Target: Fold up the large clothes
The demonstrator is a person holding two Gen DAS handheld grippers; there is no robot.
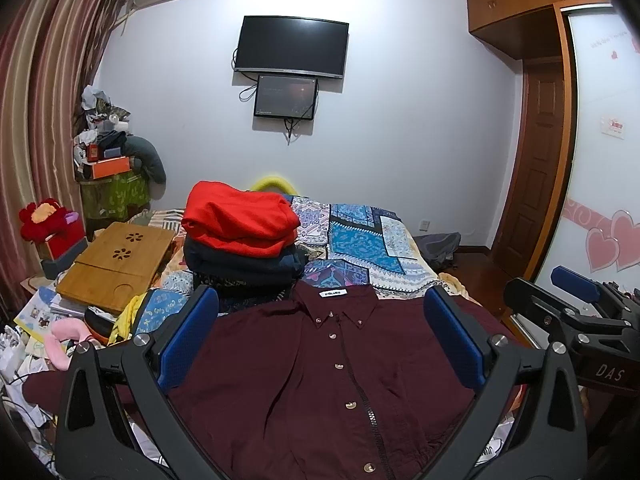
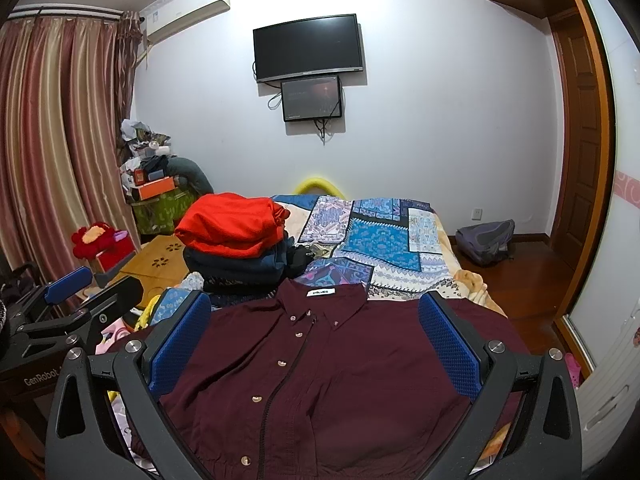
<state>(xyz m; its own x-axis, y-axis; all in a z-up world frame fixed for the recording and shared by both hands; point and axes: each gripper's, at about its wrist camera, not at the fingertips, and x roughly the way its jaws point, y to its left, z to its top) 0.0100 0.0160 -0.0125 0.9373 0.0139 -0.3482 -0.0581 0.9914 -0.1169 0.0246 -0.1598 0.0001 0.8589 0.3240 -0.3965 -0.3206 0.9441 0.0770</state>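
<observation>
Maroon shirt (image 1: 320, 376) lies flat and buttoned on the bed (image 1: 384, 256), collar toward a stack of folded clothes (image 1: 240, 240). Both the left gripper (image 1: 320, 344) and the right gripper (image 2: 316, 348) hover over it, jaws apart, holding nothing. Folding looks not yet begun; next, each should pinch a side edge or sleeve.

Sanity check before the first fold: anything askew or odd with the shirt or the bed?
Nothing stands out. The maroon shirt lies flat, buttoned, collar away from the cameras. Both grippers, left and right, are open above it. The folded stack topped by a red garment sits beyond the collar, apart from the shirt's body.
</observation>
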